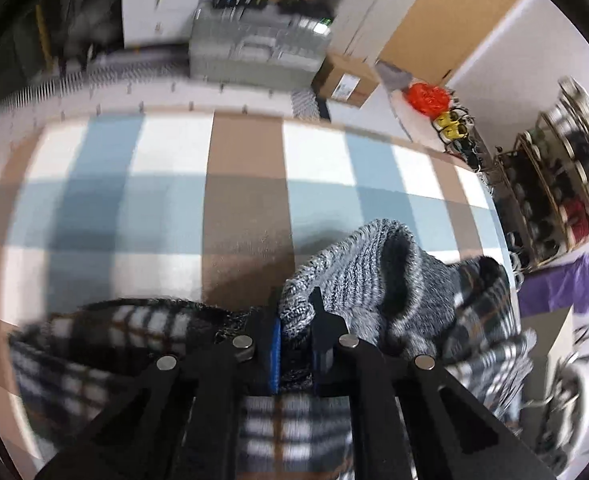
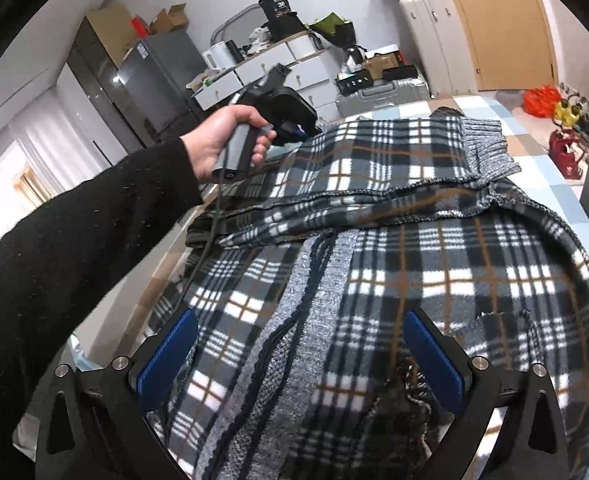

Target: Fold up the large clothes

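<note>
A dark plaid fleece garment (image 2: 394,184) with grey knit trim lies partly folded on a table under a blue, white and brown checked cloth (image 1: 246,184). In the left wrist view my left gripper (image 1: 296,312) is shut on the garment's grey knit cuff (image 1: 358,264), which stands up off the cloth. The right wrist view shows the same left gripper (image 2: 298,130) in a hand (image 2: 222,140) at the garment's far left edge. My right gripper (image 2: 300,320) hovers open over the near part of the garment, its blue pads (image 2: 170,352) wide apart, with a grey knit band (image 2: 314,300) below.
Beyond the table's far edge stand a silver suitcase (image 1: 254,52) and a cardboard box (image 1: 346,80). A shoe rack (image 1: 554,184) and a red bag (image 1: 428,98) are to the right. A black-sleeved arm (image 2: 74,260) crosses the left side. A grey fridge (image 2: 154,80) stands behind.
</note>
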A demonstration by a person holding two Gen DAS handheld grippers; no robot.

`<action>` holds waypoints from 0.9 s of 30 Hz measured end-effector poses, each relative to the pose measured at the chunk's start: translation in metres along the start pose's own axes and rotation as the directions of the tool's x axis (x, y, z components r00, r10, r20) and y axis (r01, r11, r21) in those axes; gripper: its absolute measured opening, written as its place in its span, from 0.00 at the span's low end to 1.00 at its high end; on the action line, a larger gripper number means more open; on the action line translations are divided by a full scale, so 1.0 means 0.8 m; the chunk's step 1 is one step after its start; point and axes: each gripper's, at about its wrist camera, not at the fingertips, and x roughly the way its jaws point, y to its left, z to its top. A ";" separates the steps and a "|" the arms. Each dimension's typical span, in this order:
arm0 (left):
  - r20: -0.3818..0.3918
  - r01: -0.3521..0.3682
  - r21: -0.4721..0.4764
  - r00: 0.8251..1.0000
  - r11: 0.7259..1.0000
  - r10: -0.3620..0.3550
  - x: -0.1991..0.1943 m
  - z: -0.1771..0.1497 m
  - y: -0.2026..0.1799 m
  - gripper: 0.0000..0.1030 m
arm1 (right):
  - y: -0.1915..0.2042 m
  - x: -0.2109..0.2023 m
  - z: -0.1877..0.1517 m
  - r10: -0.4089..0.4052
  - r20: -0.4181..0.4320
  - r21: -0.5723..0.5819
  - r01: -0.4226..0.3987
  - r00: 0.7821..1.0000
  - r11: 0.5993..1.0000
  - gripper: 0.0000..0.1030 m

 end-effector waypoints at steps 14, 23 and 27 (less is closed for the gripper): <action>0.257 0.161 0.050 0.952 0.986 -0.169 -0.071 -0.131 0.007 0.06 | 0.000 -0.039 0.034 -0.334 0.178 -0.036 0.346 0.925 0.938 1.00; 0.246 0.266 0.011 0.934 0.964 -0.261 -0.068 -0.116 0.020 0.05 | 0.032 0.083 0.203 -0.411 0.076 -0.435 0.401 0.909 0.807 1.00; 0.221 0.312 -0.040 0.929 0.949 -0.296 -0.063 -0.108 0.029 0.05 | 0.013 0.180 0.246 -0.455 -0.067 -0.523 0.357 0.888 0.774 0.96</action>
